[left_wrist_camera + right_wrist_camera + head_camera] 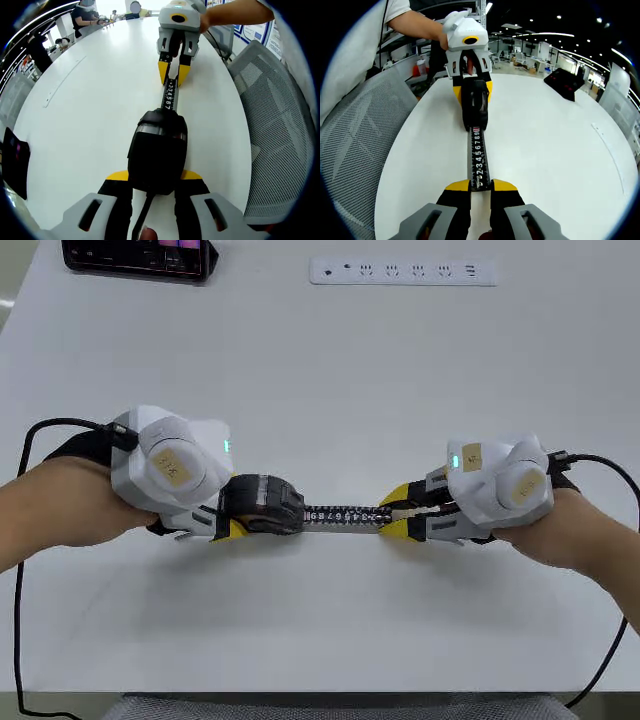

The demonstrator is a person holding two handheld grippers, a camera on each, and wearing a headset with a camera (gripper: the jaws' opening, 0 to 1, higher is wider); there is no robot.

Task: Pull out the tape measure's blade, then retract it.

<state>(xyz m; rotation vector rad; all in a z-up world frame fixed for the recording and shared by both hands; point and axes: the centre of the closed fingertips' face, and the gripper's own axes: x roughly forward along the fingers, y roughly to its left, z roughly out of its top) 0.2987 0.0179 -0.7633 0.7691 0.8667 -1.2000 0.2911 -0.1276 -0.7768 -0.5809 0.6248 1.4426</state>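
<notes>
Plainly the blade stood only a short way out of the tape measure's black case, which lay on the white desk. The left gripper had its fingers closed on the rear of the case. The right gripper, out past the case's mouth, had its fingers pinched nearly shut on the blade's tip, with the low numbers showing between tip and case.

The thin, slick blade looked likely to slide out of that pinch under spring tension and snap back into the case. Because the left fingers held only the case's rear end, a pull off the blade's line could have twisted the case loose. Lifting the tip above the case's mouth might have kinked the blade. On the return, releasing the tip all at once would have let it whip home.
</notes>
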